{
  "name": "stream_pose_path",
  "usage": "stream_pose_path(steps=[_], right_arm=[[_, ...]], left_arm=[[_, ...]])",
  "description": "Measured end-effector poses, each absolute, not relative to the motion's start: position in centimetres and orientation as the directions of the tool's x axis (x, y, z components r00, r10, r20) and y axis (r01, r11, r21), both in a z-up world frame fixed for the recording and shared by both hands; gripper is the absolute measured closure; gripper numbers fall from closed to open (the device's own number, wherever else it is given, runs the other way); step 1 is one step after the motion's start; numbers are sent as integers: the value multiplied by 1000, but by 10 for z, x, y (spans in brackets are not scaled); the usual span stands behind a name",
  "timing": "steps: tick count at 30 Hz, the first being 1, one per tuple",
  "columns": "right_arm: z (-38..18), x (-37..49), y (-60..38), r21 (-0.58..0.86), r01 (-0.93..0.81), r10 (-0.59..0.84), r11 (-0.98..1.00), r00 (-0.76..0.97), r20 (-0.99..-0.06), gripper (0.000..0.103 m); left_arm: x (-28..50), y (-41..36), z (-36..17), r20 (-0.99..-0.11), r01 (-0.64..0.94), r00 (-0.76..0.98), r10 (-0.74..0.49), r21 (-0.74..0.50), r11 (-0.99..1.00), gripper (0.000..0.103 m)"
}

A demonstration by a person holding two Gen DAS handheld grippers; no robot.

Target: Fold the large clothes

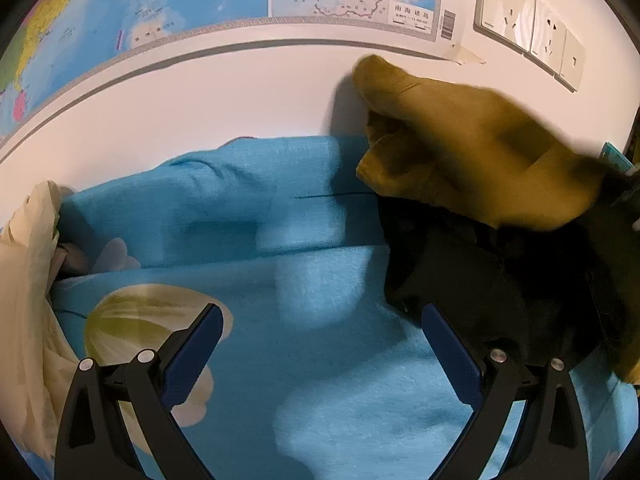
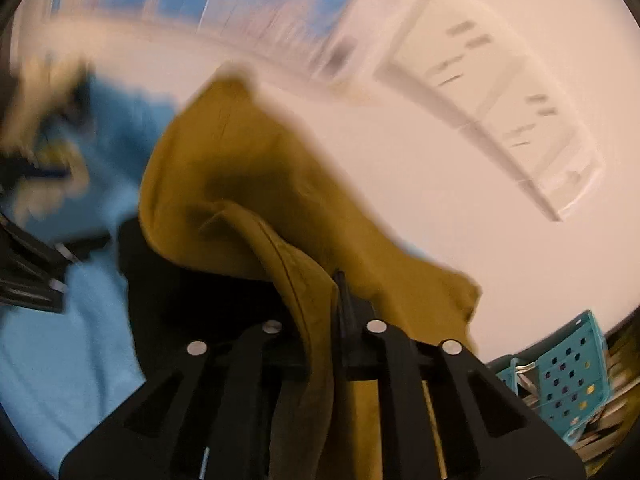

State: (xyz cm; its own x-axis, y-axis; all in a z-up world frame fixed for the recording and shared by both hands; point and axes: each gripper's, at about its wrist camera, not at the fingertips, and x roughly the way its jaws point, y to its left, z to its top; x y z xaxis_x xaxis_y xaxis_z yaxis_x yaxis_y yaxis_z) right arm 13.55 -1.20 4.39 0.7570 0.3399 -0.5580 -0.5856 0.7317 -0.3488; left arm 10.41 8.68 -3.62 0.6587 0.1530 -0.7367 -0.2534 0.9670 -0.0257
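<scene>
- The mustard garment (image 2: 248, 184) is passing between the right gripper (image 2: 320, 300) jaws, which are clamping it, and spreading toward 11 o'clock.
- The left gripper (image 1: 320, 328) is hovering with jaws spread wide over the blue sheet (image 1: 320, 360), with the garment at its 2 o'clock.

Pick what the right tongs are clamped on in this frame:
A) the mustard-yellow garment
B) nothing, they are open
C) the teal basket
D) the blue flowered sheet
A: in the right wrist view the right tongs are shut on a fold of the mustard-yellow garment, which drapes forward from them.
</scene>
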Motion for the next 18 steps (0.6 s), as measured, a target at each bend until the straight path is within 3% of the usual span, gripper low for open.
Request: stream_pose_path(steps=[8,13,18], right_arm=[[162,118,-155,-61,-480,415,875,810,-415,99],[189,104,-185,11,-462,435,887,826,-359,99],[206,92,-195,53,-485,475,873,821,-316,99]], left_arm=[[106,64,-11,-668,-99,744,20,-81,992,7],[115,13,2,-606,124,781,-150,-84,989,7],[143,-25,-6,-607,169,772,-191,-93,981,7]])
